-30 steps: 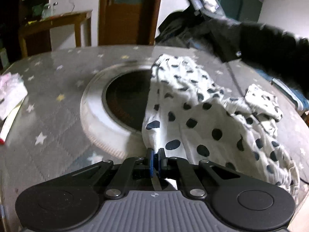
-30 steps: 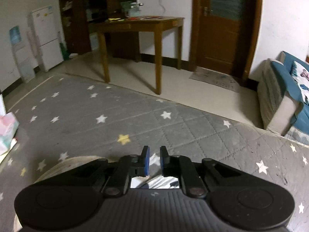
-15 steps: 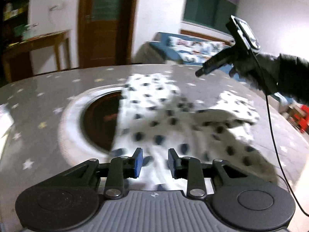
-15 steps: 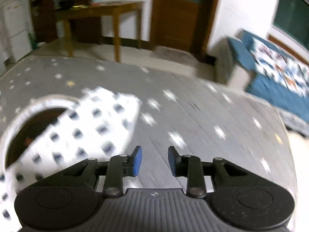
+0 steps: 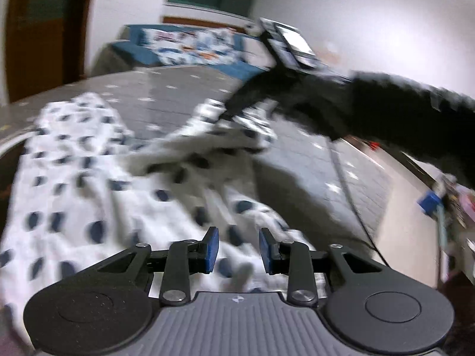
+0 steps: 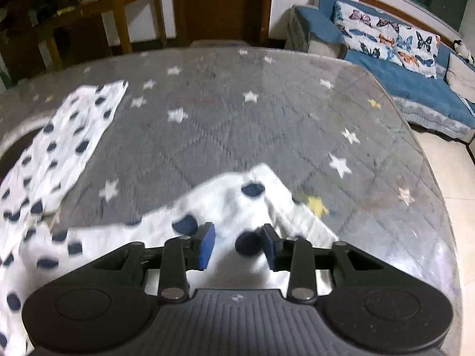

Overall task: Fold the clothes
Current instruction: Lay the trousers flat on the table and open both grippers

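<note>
A white garment with dark blue dots [image 5: 89,184] lies spread and rumpled on the grey star-patterned table [image 5: 311,160]. My left gripper [image 5: 239,250] is open just above the garment's near edge, with nothing between its blue pads. In the right wrist view my right gripper [image 6: 239,246] is open over a raised corner of the same garment [image 6: 225,204]; cloth shows between the fingers, not pinched. One long part of the garment [image 6: 68,139] stretches away to the left. The right gripper also shows in the left wrist view [image 5: 252,101], at the far corner of the cloth.
A white ring with a dark centre [image 6: 17,139] is set in the table, partly under the garment. A blue sofa with butterfly cushions [image 6: 394,44] stands beyond the table's right edge [image 6: 430,178]. A wooden side table [image 6: 118,14] and a door stand at the back.
My left gripper has let go of the garment and opened, then swung right. My right gripper has opened wider and come down over the garment's far right corner.
</note>
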`<action>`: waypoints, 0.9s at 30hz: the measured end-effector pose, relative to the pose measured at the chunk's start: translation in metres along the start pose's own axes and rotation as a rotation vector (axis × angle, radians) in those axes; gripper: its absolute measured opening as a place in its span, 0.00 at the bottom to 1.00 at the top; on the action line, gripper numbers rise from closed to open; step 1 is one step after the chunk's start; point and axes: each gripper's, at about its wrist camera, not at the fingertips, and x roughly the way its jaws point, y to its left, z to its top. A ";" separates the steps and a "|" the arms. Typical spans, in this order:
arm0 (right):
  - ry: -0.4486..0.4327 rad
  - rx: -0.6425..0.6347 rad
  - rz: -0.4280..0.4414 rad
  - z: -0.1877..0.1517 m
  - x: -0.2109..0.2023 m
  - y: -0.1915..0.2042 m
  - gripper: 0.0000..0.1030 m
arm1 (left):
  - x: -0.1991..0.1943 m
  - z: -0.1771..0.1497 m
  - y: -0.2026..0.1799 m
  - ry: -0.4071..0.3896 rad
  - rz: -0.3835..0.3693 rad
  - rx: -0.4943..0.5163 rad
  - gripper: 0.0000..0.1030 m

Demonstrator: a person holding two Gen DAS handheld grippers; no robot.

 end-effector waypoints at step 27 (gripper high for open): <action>-0.110 -0.081 -0.017 0.094 0.068 0.043 0.55 | 0.033 -0.004 0.006 0.086 -0.161 -0.017 0.40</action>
